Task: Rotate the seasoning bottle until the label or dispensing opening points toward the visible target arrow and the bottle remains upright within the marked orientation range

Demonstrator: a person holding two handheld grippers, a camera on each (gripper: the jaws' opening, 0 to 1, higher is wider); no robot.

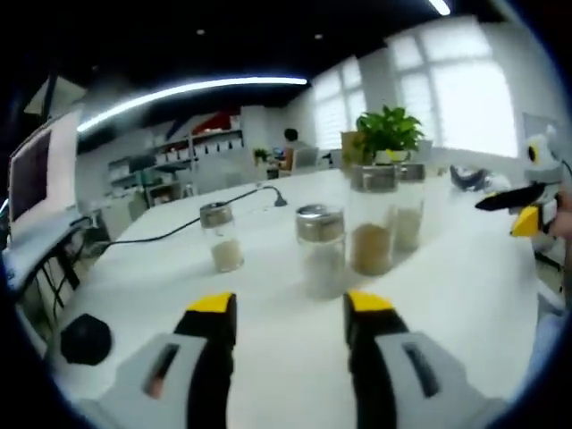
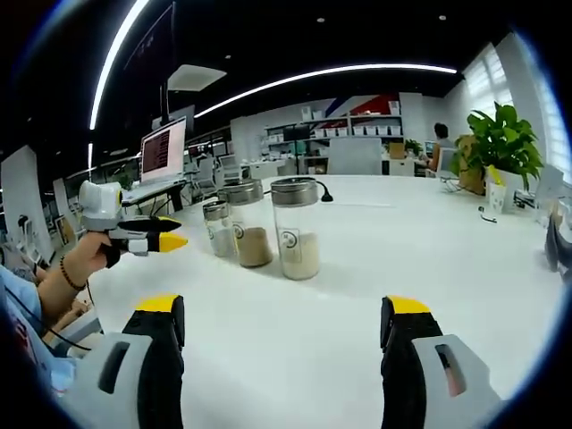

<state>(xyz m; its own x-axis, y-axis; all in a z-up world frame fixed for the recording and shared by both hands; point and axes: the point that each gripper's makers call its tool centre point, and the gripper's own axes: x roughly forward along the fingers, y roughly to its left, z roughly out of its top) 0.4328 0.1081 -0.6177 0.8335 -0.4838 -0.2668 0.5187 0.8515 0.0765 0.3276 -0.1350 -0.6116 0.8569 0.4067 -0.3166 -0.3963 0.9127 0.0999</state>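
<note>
Seasoning bottles stand upright in a cluster on the white surface (image 1: pixel 465 286), and the potted plant (image 1: pixel 387 134) serves as landmark. Left gripper view: four bottles with metal lids are counted, the nearest seasoning bottle (image 1: pixel 321 248) blurred and just ahead of the left gripper (image 1: pixel 290 315), a taller one (image 1: pixel 373 219) beside it toward the plant, a third (image 1: pixel 408 204) behind that, and a small one (image 1: pixel 221 236) standing apart on the side away from the plant; a black cable (image 1: pixel 192 223) and a round black object (image 1: pixel 86 340) also lie on the surface. Right gripper view: three bottles are counted, and it adds an open laptop (image 2: pixel 164 154) far from the plant. Left gripper jaws stand parted, holding and touching nothing. Right gripper (image 2: pixel 282 320) jaws are spread wide over bare surface, well short of the bottles. Label direction and any target arrow cannot be made out.
</note>
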